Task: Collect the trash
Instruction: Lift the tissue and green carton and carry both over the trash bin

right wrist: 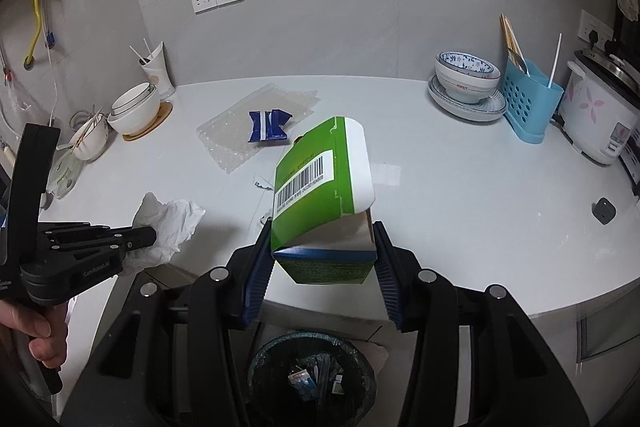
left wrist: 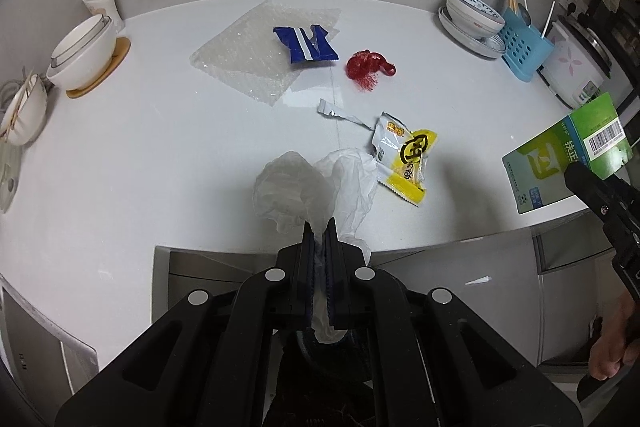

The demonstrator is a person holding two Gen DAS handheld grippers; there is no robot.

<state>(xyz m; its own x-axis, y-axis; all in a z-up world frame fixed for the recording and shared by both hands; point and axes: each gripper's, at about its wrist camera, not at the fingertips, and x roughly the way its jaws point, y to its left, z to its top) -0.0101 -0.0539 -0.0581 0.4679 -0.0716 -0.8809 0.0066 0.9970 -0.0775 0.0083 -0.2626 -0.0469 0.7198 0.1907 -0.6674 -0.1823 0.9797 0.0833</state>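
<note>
On counter [left wrist: 120, 155]: 3 wrappers | left gripper [left wrist: 319, 227] clamps tissue [left wrist: 348, 179] | right gripper [right wrist: 322, 247] grips 1 green carton [right wrist: 320, 179]

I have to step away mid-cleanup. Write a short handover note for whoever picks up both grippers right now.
Left gripper: shut on the crumpled white plastic bag, at the counter's front edge.
Right gripper: shut on the green carton, above the trash bin.
Done: some scraps already lie in the bin.
Left: drop both items in, then collect the yellow snack wrapper, torn silver strip, red mesh, blue wrapper and bubble wrap on the counter.
</note>
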